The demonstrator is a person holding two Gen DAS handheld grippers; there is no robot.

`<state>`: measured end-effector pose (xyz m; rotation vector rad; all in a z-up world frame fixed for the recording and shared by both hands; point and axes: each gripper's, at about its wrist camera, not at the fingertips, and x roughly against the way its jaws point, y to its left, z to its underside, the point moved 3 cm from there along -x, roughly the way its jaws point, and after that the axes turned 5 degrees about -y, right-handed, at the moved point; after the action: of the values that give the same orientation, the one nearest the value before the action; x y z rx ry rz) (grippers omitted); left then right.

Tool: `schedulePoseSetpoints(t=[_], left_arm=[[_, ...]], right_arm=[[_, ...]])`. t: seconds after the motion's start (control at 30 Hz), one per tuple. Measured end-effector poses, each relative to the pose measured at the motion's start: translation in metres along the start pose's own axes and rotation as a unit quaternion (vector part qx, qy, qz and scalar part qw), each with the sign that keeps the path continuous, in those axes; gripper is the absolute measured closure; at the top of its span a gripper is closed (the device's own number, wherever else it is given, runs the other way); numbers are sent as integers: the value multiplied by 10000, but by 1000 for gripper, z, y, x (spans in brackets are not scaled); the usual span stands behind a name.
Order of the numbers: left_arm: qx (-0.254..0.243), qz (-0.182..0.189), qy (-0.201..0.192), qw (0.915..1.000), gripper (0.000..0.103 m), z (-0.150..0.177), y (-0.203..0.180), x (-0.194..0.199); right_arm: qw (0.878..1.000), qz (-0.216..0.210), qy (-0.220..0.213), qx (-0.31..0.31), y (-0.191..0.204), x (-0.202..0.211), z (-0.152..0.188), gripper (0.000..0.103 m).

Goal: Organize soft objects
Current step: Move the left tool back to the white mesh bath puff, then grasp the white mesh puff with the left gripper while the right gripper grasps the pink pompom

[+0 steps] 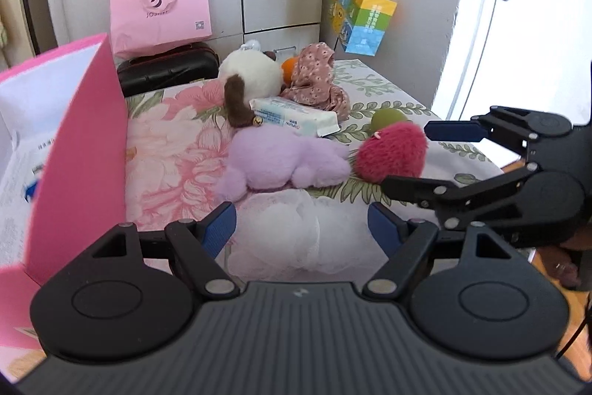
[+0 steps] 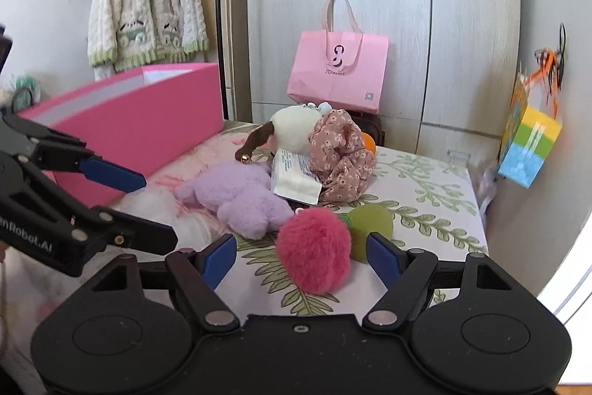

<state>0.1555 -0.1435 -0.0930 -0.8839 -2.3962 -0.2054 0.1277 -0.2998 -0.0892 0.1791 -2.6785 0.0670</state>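
Note:
Soft things lie on a floral bedsheet (image 1: 177, 150). My left gripper (image 1: 301, 228) is open, low over a white mesh pouf (image 1: 288, 236) that lies between its blue pads without touching them. Beyond it are a purple plush (image 1: 285, 165), a wipes pack (image 1: 296, 117), a white plush with a brown ear (image 1: 251, 73) and a floral cloth (image 1: 318, 80). My right gripper (image 2: 301, 258) is open around a pink fuzzy plush (image 2: 314, 254), with a green ball (image 2: 370, 228) behind. In each view the other gripper shows open: right gripper (image 1: 418, 158), left gripper (image 2: 159, 211).
An open pink box (image 1: 81, 150) (image 2: 148, 121) stands at the left of the bed. A pink paper bag (image 1: 162, 10) rests on a black case (image 1: 166, 71) by the wardrobe. A colourful bag (image 2: 529, 143) hangs at right. A cardigan (image 2: 144, 6) hangs on the wall.

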Motion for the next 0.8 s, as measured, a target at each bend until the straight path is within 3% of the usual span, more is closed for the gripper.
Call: schedulePoseSetpoints(t=[0.1, 0.23, 0.37, 0.43, 0.53, 0.8], left_arm=[[92, 39, -119, 9999, 25, 7, 1, -5], [282, -175, -138, 9994, 25, 12, 2, -13], [318, -218, -52, 9992, 25, 17, 5, -20], [316, -310, -101, 9990, 31, 18, 6, -21], [208, -373, -189, 9989, 44, 20, 3, -20], [365, -333, -362, 9981, 52, 21, 7, -16]], right_arm=[[9995, 243, -89, 168, 6, -7, 4, 22], [9982, 539, -184, 171, 10, -11, 8, 25], [9981, 598, -173, 0, 13, -12, 12, 55], [9975, 681, -196, -18, 14, -12, 13, 63], [9971, 717, -230, -90, 17, -12, 16, 66], [9953, 762, -264, -533, 27, -9, 19, 67]])
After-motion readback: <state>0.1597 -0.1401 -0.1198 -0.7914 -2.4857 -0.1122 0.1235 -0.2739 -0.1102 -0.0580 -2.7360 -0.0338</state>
